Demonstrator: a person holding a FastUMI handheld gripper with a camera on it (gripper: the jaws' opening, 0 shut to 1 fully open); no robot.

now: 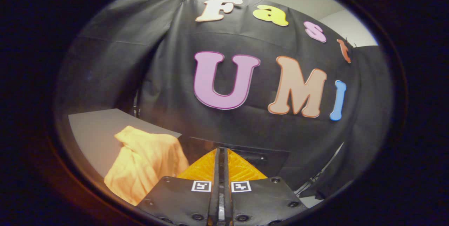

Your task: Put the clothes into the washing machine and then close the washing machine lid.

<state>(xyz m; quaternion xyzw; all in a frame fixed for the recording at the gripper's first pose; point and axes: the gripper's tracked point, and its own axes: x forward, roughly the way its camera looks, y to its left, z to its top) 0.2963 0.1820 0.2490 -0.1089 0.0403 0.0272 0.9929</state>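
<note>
The tool (221, 155) is clenched on nothing, fingers pressed together, while the orange clothes (143, 163) lie heaped on the counter (94, 131) beside it — picking up looks not yet begun, so next it must open and reach over them.

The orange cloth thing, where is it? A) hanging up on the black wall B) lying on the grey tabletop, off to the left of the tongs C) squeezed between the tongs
B: the crumpled orange cloth garment lies in a heap on the grey tabletop, left of the tongs, whose two fingers are pressed together with nothing between them.
</note>
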